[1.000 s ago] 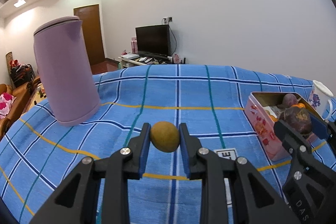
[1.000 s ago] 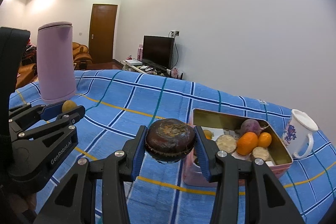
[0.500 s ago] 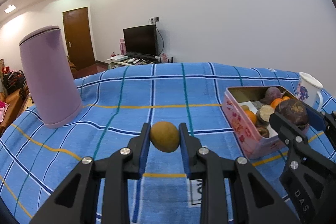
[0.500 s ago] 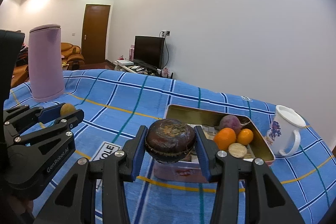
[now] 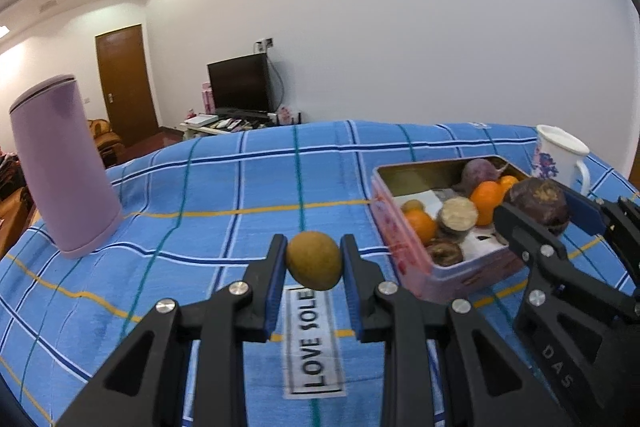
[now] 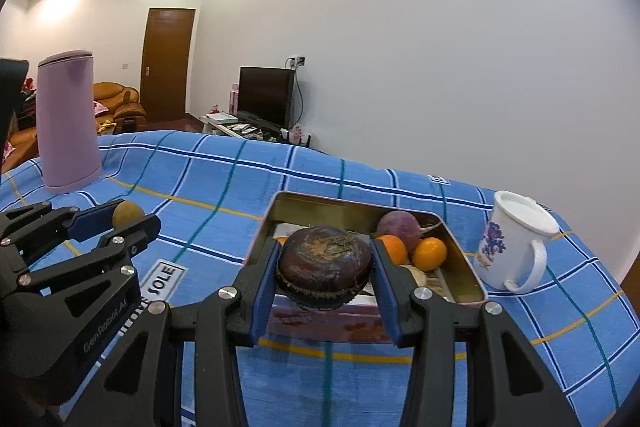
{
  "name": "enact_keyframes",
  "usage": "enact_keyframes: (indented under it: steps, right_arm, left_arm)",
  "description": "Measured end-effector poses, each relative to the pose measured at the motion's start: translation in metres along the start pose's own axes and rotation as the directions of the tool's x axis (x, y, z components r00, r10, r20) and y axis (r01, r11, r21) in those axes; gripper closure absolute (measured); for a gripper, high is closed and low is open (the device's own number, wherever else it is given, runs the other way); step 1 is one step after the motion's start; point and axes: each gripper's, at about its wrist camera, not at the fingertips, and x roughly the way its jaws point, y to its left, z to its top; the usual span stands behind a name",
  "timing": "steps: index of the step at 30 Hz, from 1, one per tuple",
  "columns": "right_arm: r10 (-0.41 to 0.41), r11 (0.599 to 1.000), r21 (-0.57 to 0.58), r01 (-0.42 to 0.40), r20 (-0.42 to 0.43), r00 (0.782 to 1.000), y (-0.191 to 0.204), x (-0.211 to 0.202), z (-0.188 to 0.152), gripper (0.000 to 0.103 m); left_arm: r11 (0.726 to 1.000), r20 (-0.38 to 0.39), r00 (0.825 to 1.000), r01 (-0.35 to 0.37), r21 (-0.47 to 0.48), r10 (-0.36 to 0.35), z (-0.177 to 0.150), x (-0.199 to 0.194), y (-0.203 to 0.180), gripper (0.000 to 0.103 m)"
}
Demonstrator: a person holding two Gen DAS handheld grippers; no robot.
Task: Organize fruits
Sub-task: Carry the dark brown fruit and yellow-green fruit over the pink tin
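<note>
My left gripper [image 5: 314, 261] is shut on a small brown-yellow round fruit [image 5: 314, 259], held above the blue checked cloth to the left of the pink tin box [image 5: 404, 227]. My right gripper [image 6: 325, 269] is shut on a large dark purple-brown fruit [image 6: 325, 265], held over the near edge of the tin box [image 6: 276, 207]. The box holds oranges [image 6: 430, 253], a purple fruit [image 6: 398, 225] and several other fruits. In the right wrist view the left gripper [image 6: 128, 219] shows at left; in the left wrist view the right gripper [image 5: 540, 205] shows at right.
A tall purple kettle [image 5: 60, 163] stands at the back left of the cloth. A white floral mug [image 6: 512, 241] stands right of the tin box. A "LOVE SOLE" label [image 5: 314, 343] lies on the cloth near the front. A TV and a door are far behind.
Both grippers have moved right toward the tin box with their fruits. The box now sits nearer and more central, and the dark fruit is over its near edge.
</note>
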Motion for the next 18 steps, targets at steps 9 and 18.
enact_keyframes:
  steps: [9, 18]
  right_arm:
    - [-0.053, 0.998, 0.018, 0.053, -0.002, 0.999, -0.025, -0.001, -0.004, 0.056]
    - [-0.100, 0.994, 0.043, 0.100, -0.006, 0.995, -0.049, 0.000, -0.006, 0.056]
  left_arm:
    - [0.998, -0.015, 0.998, 0.058, 0.019, -0.058, 0.003, 0.003, -0.030, 0.074]
    - [0.992, 0.001, 0.992, 0.125, 0.013, -0.125, 0.010, 0.001, -0.050, 0.074]
